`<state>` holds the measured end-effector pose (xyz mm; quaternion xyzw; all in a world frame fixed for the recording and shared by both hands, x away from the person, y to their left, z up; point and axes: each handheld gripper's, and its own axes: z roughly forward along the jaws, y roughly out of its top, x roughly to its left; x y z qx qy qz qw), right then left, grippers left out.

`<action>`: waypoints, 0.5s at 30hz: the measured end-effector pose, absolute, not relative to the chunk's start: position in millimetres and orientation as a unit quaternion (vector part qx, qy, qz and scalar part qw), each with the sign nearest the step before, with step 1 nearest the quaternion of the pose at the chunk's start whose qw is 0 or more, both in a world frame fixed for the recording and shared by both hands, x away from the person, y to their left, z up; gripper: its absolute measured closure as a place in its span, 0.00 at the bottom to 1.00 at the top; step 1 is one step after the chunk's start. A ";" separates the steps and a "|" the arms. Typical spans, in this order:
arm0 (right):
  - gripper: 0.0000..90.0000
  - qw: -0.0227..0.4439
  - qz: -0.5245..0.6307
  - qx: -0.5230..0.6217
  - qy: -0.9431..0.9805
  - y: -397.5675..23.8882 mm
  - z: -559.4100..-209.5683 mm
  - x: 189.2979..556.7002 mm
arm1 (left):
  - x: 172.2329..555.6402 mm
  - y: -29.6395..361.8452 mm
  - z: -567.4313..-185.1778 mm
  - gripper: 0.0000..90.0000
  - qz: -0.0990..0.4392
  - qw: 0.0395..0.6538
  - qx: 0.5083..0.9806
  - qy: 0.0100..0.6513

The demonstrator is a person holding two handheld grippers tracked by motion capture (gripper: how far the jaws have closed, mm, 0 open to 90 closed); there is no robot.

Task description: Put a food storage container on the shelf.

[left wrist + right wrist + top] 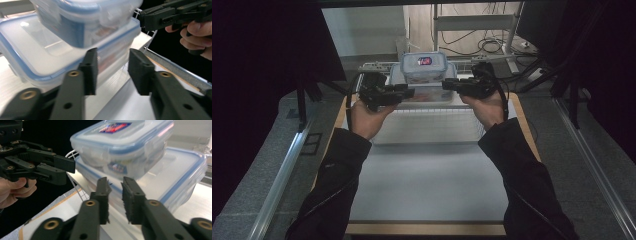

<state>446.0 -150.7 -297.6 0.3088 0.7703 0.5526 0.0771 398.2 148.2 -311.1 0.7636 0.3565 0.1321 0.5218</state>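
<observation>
A small clear container (424, 67) with a blue-rimmed lid and a red-and-blue label sits on top of a larger clear container (422, 94) of the same kind. My left gripper (411, 91) points in at the stack from the left, level with the lower box. From the right, my right gripper (445, 84) points at the same stack. In the left gripper view my jaws (113, 72) stand apart with nothing between them, just short of the large container (37, 50). In the right gripper view my jaws (117, 200) show a narrow empty gap below the small container (120, 145).
The stack rests at the far end of a white wire basket (432, 125) on a white mat (427, 185) over a wooden table. Dark curtains hang at both sides. Cables and a metal frame (472, 22) lie beyond the table.
</observation>
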 end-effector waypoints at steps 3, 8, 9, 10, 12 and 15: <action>0.72 0.082 0.546 0.305 0.775 -152.0 -302.4 442.2 | 392.3 146.8 -317.9 0.54 0.134 0.527 0.763 0.348; 0.58 0.096 0.540 0.296 0.782 -154.8 -312.2 429.3 | 378.7 147.9 -332.6 0.36 0.146 0.525 0.768 0.336; 0.55 0.099 0.538 0.294 0.784 -155.1 -313.5 427.2 | 376.1 148.7 -335.4 0.34 0.144 0.527 0.767 0.335; 0.54 0.101 0.536 0.292 0.786 -155.2 -315.3 424.0 | 374.2 149.5 -337.4 0.33 0.142 0.528 0.768 0.334; 0.50 0.109 0.531 0.285 0.791 -155.6 -318.6 418.4 | 369.1 151.3 -343.3 0.31 0.139 0.526 0.770 0.334; 0.44 0.115 0.523 0.279 0.797 -156.5 -325.1 408.9 | 361.8 154.6 -352.1 0.30 0.137 0.521 0.774 0.333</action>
